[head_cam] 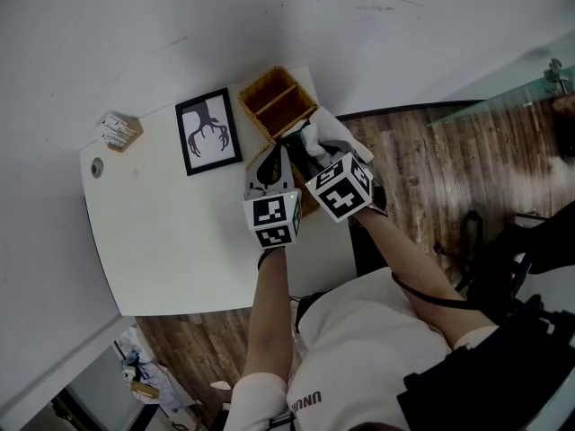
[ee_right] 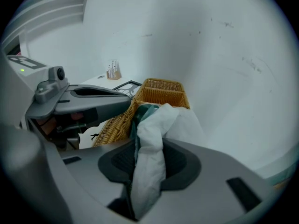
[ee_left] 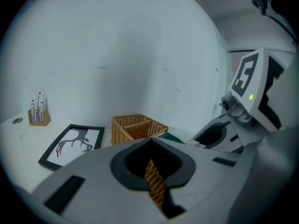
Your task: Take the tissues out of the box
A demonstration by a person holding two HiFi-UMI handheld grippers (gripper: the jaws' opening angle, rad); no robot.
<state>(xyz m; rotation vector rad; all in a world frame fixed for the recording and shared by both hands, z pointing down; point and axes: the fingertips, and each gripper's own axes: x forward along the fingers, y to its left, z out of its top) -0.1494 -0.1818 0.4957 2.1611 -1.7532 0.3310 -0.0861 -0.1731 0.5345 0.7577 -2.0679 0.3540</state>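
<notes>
Now the right gripper (ee_right: pixel 148 164) pinches the tissue (ee_right: pixel 156 120) between its jaws, its length running straight ahead into the wicker box (ee_right: pixel 112 127). The left gripper (ee_left: pixel 152 164) clamps the box wall, steadying.

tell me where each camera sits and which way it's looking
Head view: on the person's head, facing steeply down at the white table; both forearms, the left gripper and the right gripper show.
Left gripper view: on the left gripper, looking along its jaws, shut on the wicker box rim.
Right gripper view: on the right gripper, looking along its jaws, shut on the tissue.
Shared: both gripper views show the divided basket and framed picture.
</notes>
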